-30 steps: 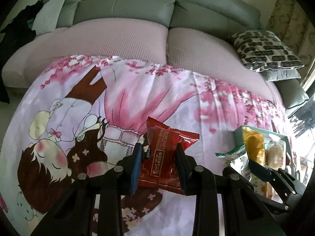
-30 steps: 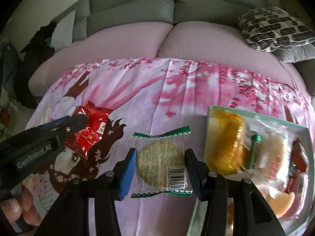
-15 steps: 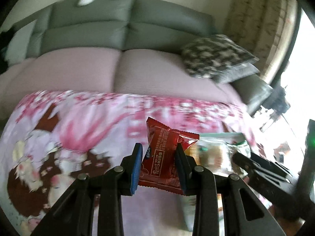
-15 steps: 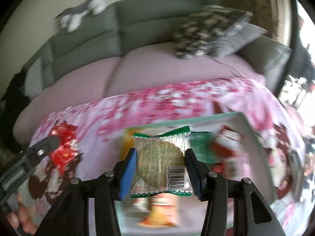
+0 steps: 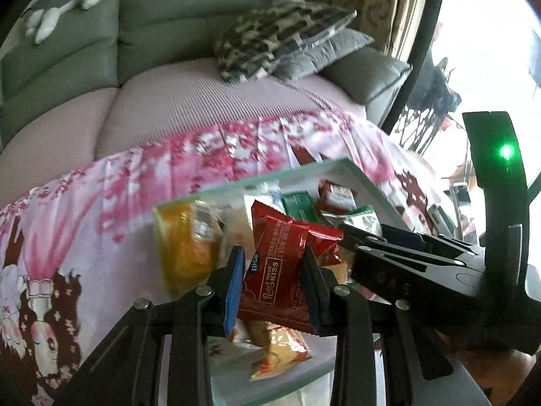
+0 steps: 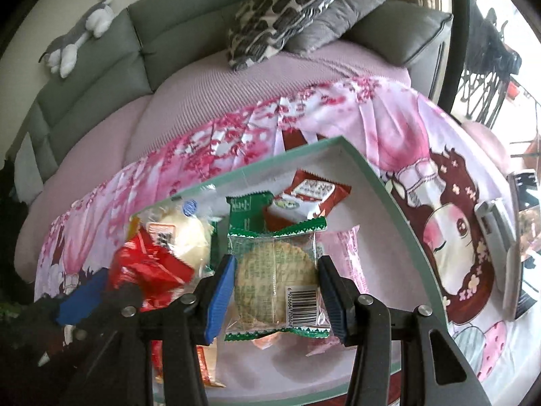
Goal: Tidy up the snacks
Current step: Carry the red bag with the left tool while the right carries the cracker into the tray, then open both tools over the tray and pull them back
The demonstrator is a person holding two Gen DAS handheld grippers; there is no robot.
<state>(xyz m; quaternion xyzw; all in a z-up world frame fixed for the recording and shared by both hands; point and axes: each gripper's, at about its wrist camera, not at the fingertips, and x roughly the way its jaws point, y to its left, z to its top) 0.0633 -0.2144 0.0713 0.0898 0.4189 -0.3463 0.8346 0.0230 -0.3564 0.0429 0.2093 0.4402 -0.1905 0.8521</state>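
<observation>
- Since the earlier frames we have carried both grippers across the pink printed cloth; they now hang over the green-rimmed tray, which a second ago lay off to the right.
- Our left gripper is clamped tight on a red snack packet, the packet standing upright between the blue pad and the black one, above the left part of the tray.
- Our right gripper is closed part-way on a clear, green-edged cracker packet; both blue pads press its sides, and the barcode faces the camera.
- In the right wrist view the red snack packet and the tip of the left gripper appear just to the left of the cracker packet.
- In the left wrist view the right gripper enters from the right, just beside the red snack packet.
- The tray already holds an orange-yellow packet, a pale round bun in clear wrap, a green packet and a red-and-white packet.
- The cloth covers a low surface in front of a grey sofa, which carries a patterned cushion and a grey-and-white plush toy.
- A phone-like device lies on the cloth, right of the tray.
</observation>
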